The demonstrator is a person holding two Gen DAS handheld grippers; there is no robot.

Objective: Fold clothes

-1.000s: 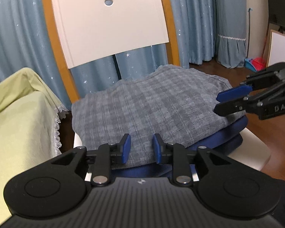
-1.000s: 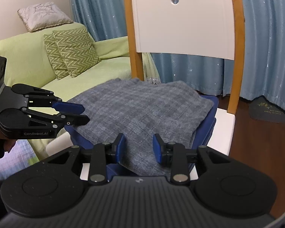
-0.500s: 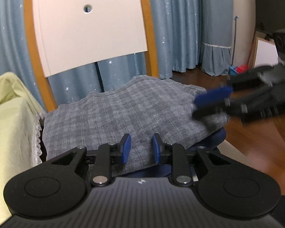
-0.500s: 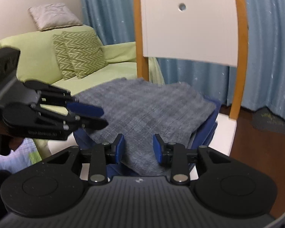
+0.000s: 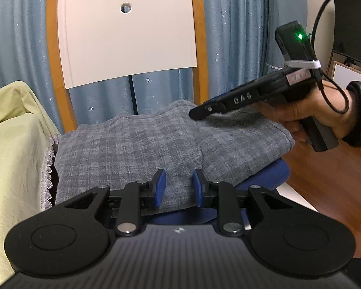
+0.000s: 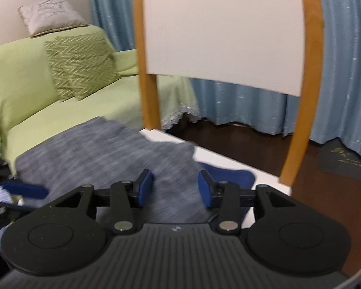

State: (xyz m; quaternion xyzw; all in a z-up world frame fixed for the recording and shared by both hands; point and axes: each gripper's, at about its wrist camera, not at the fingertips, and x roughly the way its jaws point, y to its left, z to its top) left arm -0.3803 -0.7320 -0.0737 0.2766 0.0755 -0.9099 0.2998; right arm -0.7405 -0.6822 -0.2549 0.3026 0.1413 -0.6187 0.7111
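Fingers first, nearest each lens: left gripper (image 5: 177, 187) parted with nothing between the pads, poised over the near edge of the grey checked garment (image 5: 142, 144); right gripper (image 6: 175, 187) with jaws opening, empty, above blurred grey cloth. Folded garment lying on a blue garment (image 5: 272, 175) on the white chair seat (image 6: 219, 159). From the left view only: the hand (image 5: 308, 113) gripping the right tool. From the right view only: green sofa (image 6: 67, 110), zigzag cushion (image 6: 79, 69). Farther off, chair back (image 5: 130, 31), blue curtains (image 5: 231, 38).
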